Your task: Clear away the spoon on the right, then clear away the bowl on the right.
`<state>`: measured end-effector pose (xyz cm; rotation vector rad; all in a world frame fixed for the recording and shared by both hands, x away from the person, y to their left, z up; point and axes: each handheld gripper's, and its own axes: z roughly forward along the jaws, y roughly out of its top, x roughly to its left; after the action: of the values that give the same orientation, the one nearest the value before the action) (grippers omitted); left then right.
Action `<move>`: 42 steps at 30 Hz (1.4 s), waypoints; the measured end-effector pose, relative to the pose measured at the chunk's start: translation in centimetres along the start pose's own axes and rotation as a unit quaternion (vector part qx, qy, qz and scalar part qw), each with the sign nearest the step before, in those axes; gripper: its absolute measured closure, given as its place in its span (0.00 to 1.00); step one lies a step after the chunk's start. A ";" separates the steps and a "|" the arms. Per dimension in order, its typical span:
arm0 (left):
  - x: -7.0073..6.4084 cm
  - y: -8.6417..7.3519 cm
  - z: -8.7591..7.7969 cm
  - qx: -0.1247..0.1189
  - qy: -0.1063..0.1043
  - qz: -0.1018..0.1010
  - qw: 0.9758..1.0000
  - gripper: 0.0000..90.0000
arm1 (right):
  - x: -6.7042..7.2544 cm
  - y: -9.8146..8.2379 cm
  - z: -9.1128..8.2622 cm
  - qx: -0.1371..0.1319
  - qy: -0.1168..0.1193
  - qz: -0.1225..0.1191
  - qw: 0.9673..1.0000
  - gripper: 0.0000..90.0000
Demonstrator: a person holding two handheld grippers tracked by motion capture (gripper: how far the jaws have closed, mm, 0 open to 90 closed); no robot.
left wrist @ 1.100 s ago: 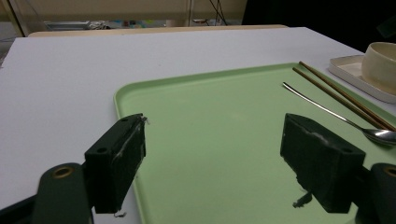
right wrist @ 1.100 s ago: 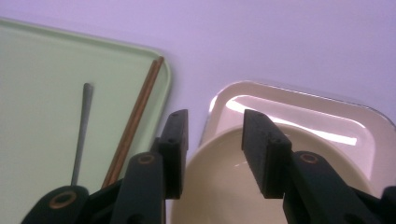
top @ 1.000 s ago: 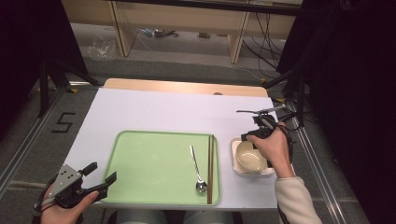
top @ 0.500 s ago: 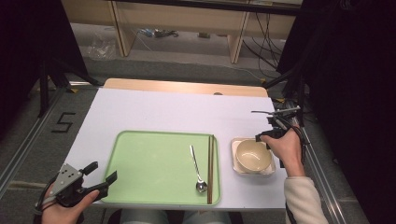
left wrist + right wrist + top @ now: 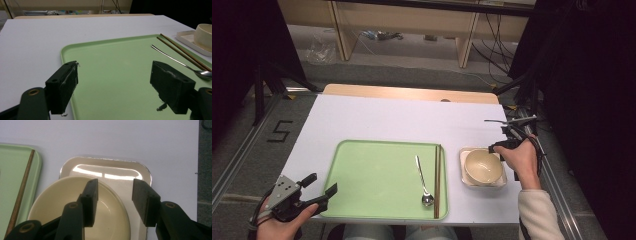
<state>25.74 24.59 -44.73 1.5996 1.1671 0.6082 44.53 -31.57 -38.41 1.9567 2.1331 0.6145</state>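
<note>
Right gripper point(image 5: 113, 202) hovering over cream bowl point(image 5: 483, 167), jaws just been widening, straddling bowl's rim, one jaw inside, one outside, pads not pressing. Bowl sitting on white square dish point(image 5: 464, 156), just right of green tray point(image 5: 377, 175). Spoon point(image 5: 423, 181) and chopsticks point(image 5: 437, 180) lying along tray's right side. Left gripper point(image 5: 113, 87) resting released at tray's near-left corner, gripping nothing
</note>
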 end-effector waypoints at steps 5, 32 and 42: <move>-0.1 0.1 -0.1 0.001 0.002 0.001 1.000 0.24 | 0.0 -0.1 0.0 0.001 -0.003 0.003 1.000 0.63; -0.2 0.4 0.7 -0.002 -0.019 0.011 1.000 0.24 | -1.0 -1.4 0.0 0.043 -0.009 -0.015 0.999 0.64; -0.3 0.4 0.6 0.002 -0.015 0.014 1.000 0.24 | -0.5 -1.4 0.3 0.051 -0.009 0.007 0.999 0.66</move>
<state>26.31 24.04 -44.52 1.6258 1.1252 0.5992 43.43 -32.08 -39.34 2.0212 2.1823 0.4976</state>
